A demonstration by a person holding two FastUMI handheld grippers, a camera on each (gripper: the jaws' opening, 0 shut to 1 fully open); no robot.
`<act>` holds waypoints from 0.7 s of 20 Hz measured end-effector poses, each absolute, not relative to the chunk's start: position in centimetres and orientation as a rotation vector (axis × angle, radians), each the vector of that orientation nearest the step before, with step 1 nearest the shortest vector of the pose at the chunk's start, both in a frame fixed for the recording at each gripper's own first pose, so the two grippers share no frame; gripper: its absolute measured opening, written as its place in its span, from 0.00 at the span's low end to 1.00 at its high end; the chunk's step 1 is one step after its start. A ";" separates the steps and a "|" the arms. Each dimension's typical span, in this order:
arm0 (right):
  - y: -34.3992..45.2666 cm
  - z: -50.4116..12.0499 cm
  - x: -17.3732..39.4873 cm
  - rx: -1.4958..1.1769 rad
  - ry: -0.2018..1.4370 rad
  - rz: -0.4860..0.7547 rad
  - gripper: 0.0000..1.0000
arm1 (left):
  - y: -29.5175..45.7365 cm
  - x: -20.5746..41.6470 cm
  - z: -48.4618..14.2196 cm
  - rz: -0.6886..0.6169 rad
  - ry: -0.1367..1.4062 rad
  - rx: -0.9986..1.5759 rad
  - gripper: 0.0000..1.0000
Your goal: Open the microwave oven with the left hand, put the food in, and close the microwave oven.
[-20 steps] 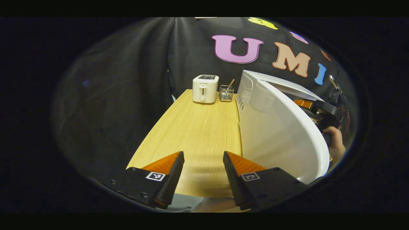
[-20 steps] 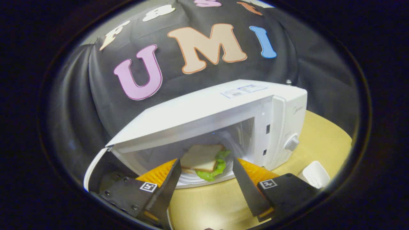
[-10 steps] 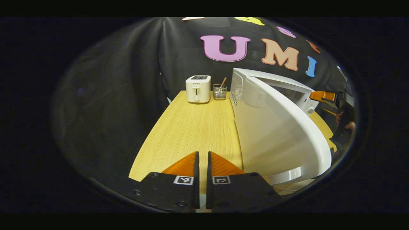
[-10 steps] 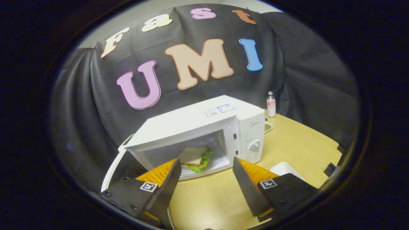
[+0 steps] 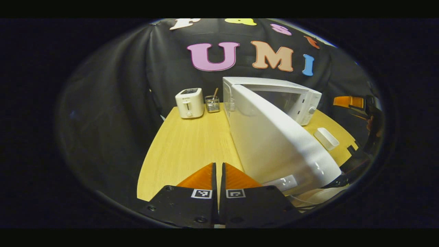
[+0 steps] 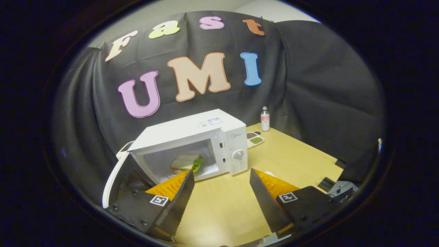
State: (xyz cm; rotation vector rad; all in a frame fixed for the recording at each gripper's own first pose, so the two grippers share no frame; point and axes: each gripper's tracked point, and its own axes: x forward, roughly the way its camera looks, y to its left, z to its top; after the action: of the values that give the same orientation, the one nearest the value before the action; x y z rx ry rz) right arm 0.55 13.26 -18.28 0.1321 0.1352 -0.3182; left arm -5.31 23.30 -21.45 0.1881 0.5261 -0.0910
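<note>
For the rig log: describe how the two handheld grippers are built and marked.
Left gripper: two wedge-shaped fingers with ridged faces, on black plates with screws, each carrying a small square black-and-white marker. Right gripper: same build, with sawtooth inner finger edges and a marker on each black plate.

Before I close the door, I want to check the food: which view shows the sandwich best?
The right gripper view: the sandwich lies in plain sight inside the open microwave. In the left gripper view, the swung-out door faces the camera and covers the cavity.

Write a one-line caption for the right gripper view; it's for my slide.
Open hand-held gripper before a microwave, door open, sandwich inside.
</note>
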 end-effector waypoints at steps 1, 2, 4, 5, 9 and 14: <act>12.9 -18.3 -0.1 0.134 0.132 -0.329 0.99 | 23.0 -5.3 -21.6 -0.106 0.526 0.191 0.01; 12.5 -18.5 -0.7 0.133 0.137 -0.340 0.99 | 22.8 -5.4 -21.7 -0.111 0.531 0.198 0.01; 12.4 -18.6 -1.8 0.132 0.145 -0.362 0.99 | 22.0 -5.3 -21.8 -0.134 0.528 0.185 0.00; 11.9 -18.8 -2.3 0.132 0.145 -0.373 0.91 | 21.6 -5.2 -22.0 -0.142 0.531 0.186 0.01; 10.4 -19.5 -3.7 0.131 0.156 -0.414 0.91 | 19.0 -4.8 -22.3 -0.201 0.540 0.197 0.01; 7.9 -19.4 -4.7 0.104 0.152 -0.457 0.91 | 15.1 -4.1 -22.7 -0.260 0.547 0.208 0.01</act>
State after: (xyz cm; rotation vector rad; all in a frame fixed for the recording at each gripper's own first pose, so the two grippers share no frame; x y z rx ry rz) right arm -4.72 7.87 -19.42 0.1040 0.1516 -0.4574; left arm -4.07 15.12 -22.66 0.2083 0.5469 -0.2599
